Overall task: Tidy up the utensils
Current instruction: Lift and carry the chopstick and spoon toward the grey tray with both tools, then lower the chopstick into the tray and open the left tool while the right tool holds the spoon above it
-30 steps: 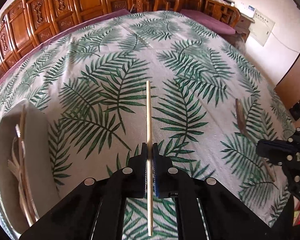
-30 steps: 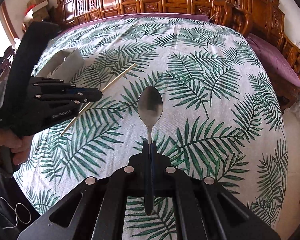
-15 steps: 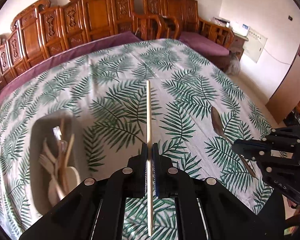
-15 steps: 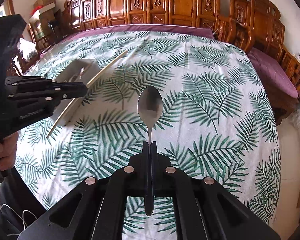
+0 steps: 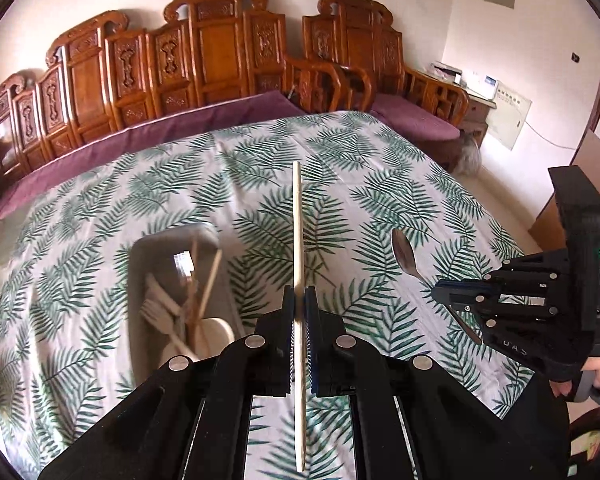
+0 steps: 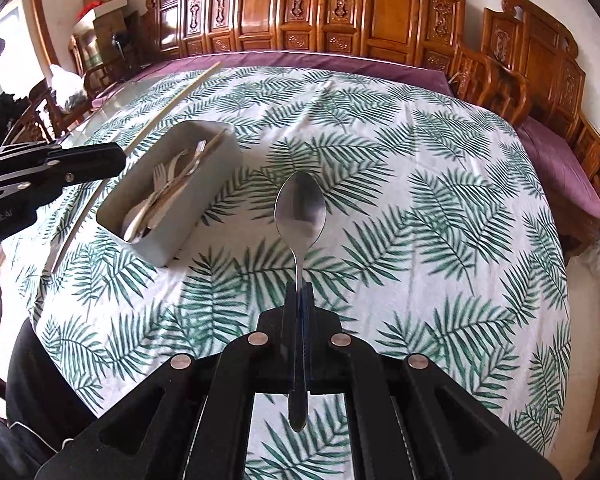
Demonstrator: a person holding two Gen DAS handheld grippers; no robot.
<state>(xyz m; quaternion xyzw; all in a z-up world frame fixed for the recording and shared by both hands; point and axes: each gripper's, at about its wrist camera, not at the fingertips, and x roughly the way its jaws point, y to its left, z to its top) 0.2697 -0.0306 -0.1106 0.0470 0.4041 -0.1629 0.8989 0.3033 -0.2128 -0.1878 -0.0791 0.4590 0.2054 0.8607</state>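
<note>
Left gripper (image 5: 299,294) pinches a long pale wooden chopstick (image 5: 298,224) mid-shaft, held above the leaf-print tablecloth (image 5: 380,200). Right gripper (image 6: 299,290) clamps a shiny metal spoon (image 6: 300,210) by its handle, bowl forward. Grey rectangular utensil bin (image 6: 188,216), holding pale cutlery, sits ahead-left of both.

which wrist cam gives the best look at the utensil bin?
Right wrist. The grey bin sits whole on the tablecloth, walls and rim sharp, forks and spoons inside readable. In the left wrist view the bin is motion-blurred and its near end is cut off by the left gripper, shut on the chopstick.
</note>
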